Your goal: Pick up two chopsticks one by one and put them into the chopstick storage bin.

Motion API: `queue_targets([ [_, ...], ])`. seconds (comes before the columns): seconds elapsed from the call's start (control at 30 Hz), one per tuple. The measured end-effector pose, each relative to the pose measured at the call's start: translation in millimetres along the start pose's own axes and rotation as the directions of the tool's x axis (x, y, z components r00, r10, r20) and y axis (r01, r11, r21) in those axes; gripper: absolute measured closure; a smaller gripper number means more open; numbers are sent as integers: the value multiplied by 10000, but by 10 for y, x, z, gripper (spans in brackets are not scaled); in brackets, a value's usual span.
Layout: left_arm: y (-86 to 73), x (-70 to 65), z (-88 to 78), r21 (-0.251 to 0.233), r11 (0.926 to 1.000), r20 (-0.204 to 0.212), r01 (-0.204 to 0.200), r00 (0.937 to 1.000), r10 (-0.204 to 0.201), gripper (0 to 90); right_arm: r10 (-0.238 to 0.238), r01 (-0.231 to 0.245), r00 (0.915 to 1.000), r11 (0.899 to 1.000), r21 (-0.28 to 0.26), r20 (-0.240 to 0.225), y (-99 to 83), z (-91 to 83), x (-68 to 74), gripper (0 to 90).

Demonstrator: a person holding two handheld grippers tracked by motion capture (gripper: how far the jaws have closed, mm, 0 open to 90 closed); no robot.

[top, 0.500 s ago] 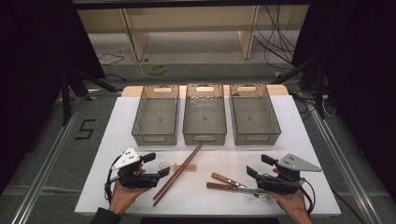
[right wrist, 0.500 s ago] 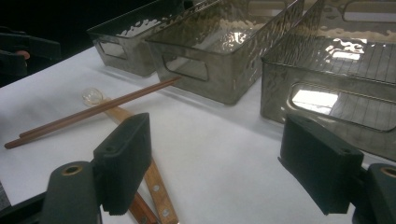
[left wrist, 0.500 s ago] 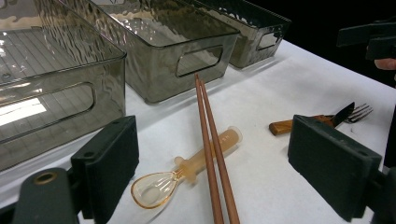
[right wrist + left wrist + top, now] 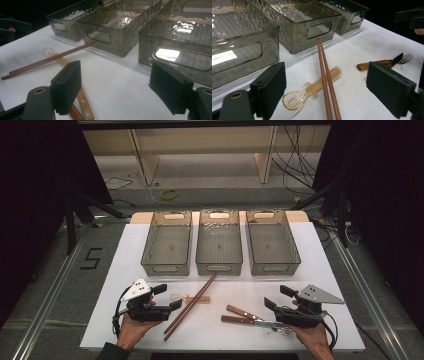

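Chopsticks [image 4: 191,305] lie slantwise on the white tabletop [image 4: 340,270], just in front of the middle bin [image 4: 219,242] of three clear bins, and cross over a small amber spoon [image 4: 312,88] whose bowl points toward the left tongs [image 4: 167,297]. The left tongs are released with nothing between the pads, just left of the chopsticks. The right tongs [image 4: 276,297], also released and empty, sit well to the right of the chopsticks, above two wooden-handled pieces that seem to be a knife [image 4: 252,322] and a fork [image 4: 241,311].
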State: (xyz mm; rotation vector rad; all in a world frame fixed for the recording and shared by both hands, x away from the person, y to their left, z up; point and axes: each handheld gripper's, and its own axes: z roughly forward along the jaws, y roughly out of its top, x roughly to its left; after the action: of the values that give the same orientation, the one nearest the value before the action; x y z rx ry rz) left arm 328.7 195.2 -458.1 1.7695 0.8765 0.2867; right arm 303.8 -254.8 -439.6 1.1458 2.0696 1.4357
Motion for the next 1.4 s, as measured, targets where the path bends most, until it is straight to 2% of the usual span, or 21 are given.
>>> queue_targets([
  [0.27,11,23,9,314,9995,-122,54,9999,-50,159,-4,4,10000,10000,15,13,1,-1,3,266],
  [0.43,60,36,42,1123,9937,-92,41,10000,-31,166,-29,29,10000,10000,44,46,2,3,2,267],
  [0.63,143,29,93,2290,9734,-128,-101,9998,134,183,-57,56,10000,10000,76,72,4,4,-1,273],
  [0.77,211,21,149,2975,9546,-188,-122,9996,187,201,-89,88,9999,9999,78,49,3,11,-1,273],
  [0.8,211,21,149,2975,9546,-188,-122,9996,187,204,-82,82,10000,9999,78,54,4,10,1,273],
  [0.93,285,2,193,3700,9289,-327,-128,9991,268,228,-119,119,9999,9999,102,36,4,9,3,273],
  [1.07,316,0,248,4367,8996,-237,107,9997,-3,275,-168,168,9999,9997,156,28,3,17,4,273],
  [1.1,318,0,268,4606,8876,-188,111,9998,-27,288,-174,174,9998,9997,161,31,3,17,5,273],
  [1.27,293,-19,365,5337,8454,-428,212,9991,20,345,-179,179,9998,9997,152,22,4,16,8,275],
  [1.37,275,-20,397,5636,8258,-506,210,9987,91,408,-171,171,9999,9997,178,9,3,17,8,276],
  [1.4,267,-23,408,5681,8226,-558,243,9984,90,424,-182,182,9998,9996,201,-5,3,18,10,276],
])
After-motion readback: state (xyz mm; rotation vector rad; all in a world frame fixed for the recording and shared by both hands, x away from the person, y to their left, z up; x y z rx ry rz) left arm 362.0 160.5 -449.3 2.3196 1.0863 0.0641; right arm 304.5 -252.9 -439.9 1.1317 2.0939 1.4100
